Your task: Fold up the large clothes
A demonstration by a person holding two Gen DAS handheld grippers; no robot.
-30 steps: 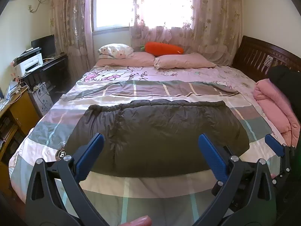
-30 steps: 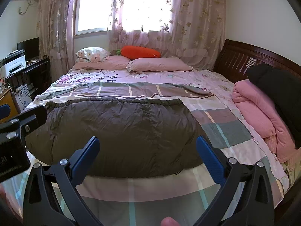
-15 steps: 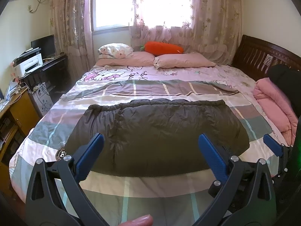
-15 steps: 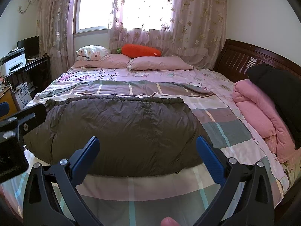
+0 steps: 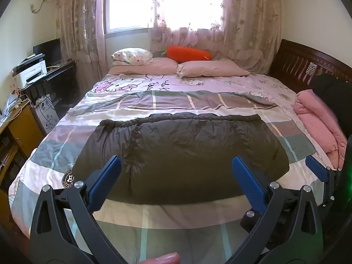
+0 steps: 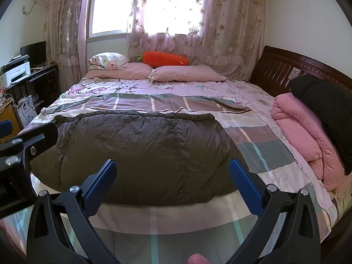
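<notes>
A dark jacket [image 5: 180,158] is seen spread flat across the near half of the bed [image 5: 154,217], on a checked quilt [image 6: 259,149]. The left gripper [image 5: 176,176] and right gripper [image 6: 172,177] are held above the bed's near edge, jaws spread wide, nothing gripped. A pink blanket [image 6: 308,136] is folded at the right side.

Round badge [image 5: 68,177] on dark jacket [image 5: 187,154]: large "H"; ring lettering unreadable.
</notes>
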